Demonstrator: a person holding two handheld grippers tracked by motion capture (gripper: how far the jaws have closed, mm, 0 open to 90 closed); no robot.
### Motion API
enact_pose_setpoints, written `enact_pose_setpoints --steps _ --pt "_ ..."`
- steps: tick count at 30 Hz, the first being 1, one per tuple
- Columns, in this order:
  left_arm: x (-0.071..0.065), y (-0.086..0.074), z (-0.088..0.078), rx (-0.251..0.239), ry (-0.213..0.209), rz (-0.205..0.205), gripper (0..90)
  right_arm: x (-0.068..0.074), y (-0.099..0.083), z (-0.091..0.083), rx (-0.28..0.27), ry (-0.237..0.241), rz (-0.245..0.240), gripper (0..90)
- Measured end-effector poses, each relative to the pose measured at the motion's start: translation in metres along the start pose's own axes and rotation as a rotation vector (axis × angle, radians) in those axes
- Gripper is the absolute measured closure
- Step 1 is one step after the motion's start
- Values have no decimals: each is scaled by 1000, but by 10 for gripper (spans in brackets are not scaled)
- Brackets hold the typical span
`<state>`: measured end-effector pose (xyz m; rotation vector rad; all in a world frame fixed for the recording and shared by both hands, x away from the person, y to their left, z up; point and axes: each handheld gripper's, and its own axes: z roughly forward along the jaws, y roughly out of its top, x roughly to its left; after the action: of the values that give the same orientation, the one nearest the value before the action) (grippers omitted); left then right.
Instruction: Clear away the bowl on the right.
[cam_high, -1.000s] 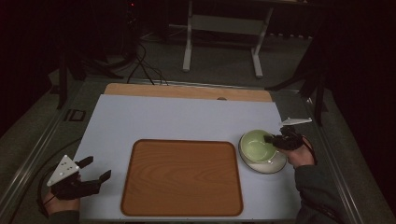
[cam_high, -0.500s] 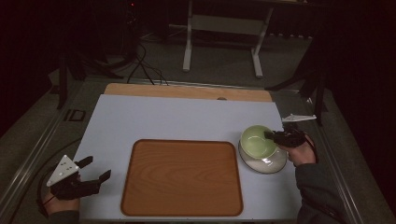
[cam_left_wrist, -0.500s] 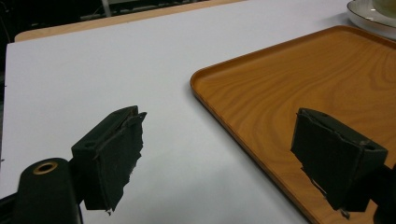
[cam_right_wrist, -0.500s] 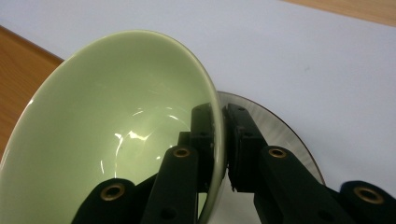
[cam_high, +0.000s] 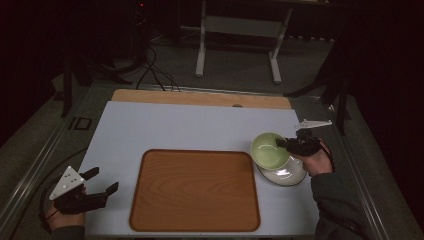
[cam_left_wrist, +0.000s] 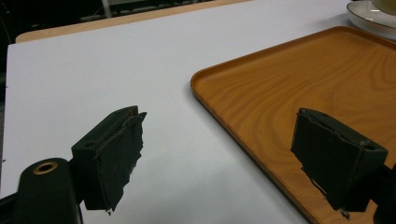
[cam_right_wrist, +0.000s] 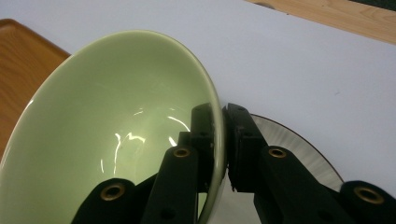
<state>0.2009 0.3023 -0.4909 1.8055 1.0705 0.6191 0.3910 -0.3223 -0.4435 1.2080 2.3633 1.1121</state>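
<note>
From above, the right gripper (cam_high: 284, 145) sits at the right side of the table (cam_high: 190, 127), its jaws pinched together on the near rim of a green bowl (cam_high: 268, 150); the bowl is tilted, its mouth turned up and toward the left, and it hangs over the left part of a white plate (cam_high: 290, 176) that lies flat on the table just right of the tray (cam_high: 195, 190); whether bowl and plate touch I cannot tell; the person's right hand (cam_high: 316, 159) wraps the gripper from behind; the left gripper (cam_high: 100, 182) rests at the table's near left corner, just left of the tray, its jaws apart with nothing between them.

Along the left gripper (cam_left_wrist: 219, 154), the two black jaws stand wide apart over bare table (cam_left_wrist: 93, 65); the right one reaches over the tray's (cam_left_wrist: 303, 84) rounded edge; the plate's (cam_left_wrist: 369, 16) rim shows at the far upper right corner, beyond the tray.

Along the right gripper (cam_right_wrist: 223, 144), the jaws clamp the bowl's (cam_right_wrist: 116, 116) thin wall, one pad inside and one outside; the bowl leans steeply with its glossy inside open to view; the plate (cam_right_wrist: 299, 144) lies under and behind the outer jaw; a corner of the tray (cam_right_wrist: 23, 51) shows at the left.
</note>
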Motion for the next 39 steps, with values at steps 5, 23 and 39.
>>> enact_pose_setpoints --steps 5,23,39 --pt "0 0 0 -2 0 -1 159 6 3 3 -3 14 -11 819" --pt "0 0 0 -3 1 -4 160 22 13 15 -13 57 -39 815" --pt "1 -1 0 -4 -1 -5 160 35 21 23 -30 92 -63 815"
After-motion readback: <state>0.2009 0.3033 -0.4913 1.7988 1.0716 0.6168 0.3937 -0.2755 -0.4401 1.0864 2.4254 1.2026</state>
